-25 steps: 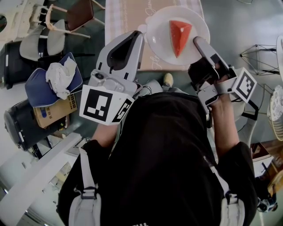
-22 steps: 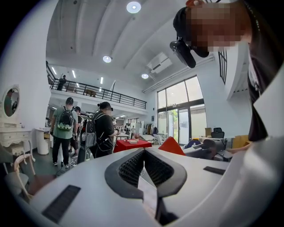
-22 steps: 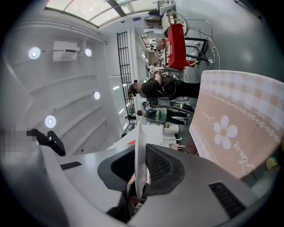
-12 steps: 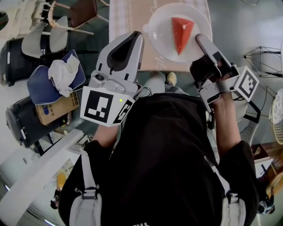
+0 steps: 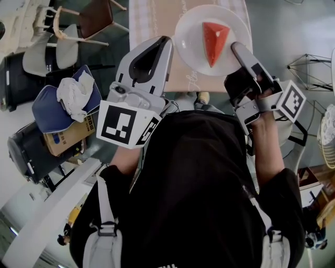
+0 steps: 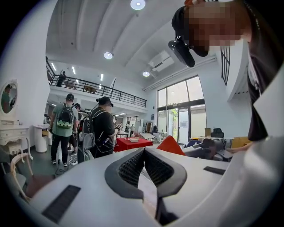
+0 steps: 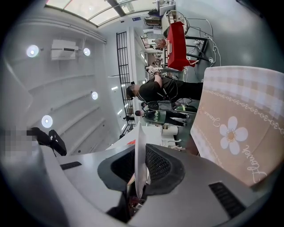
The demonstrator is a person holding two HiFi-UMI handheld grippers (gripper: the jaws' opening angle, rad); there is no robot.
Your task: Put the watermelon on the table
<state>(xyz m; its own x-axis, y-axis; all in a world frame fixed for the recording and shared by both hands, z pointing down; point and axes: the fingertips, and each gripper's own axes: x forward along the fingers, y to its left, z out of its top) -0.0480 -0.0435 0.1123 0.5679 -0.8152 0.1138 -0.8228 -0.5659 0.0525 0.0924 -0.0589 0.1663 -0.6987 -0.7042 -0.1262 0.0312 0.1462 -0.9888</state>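
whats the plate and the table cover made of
Plate: probably ceramic or melamine; glossy white, with a thin stiff rim. Tablecloth: looks like woven fabric, matte beige with a checked border and a printed flower, though it could be coated.

Beige flower-print cloth-covered table [image 5: 152,15]: bare strip left of white round plate [image 5: 188,42]. Brown-seated wooden chair [image 5: 97,15] flanks its left edge; grey floor [image 5: 277,26] open at right.

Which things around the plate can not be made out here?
Head view: the plate hides the table under it, and the top edge cuts off the table's far end.
Head view: whether the left tongs touch the plate's rim, too close to tell.
Left gripper view: the tongs' body hides the watermelon except its red tip.
Right gripper view: the plate is edge-on in the right tongs; its top is hidden.
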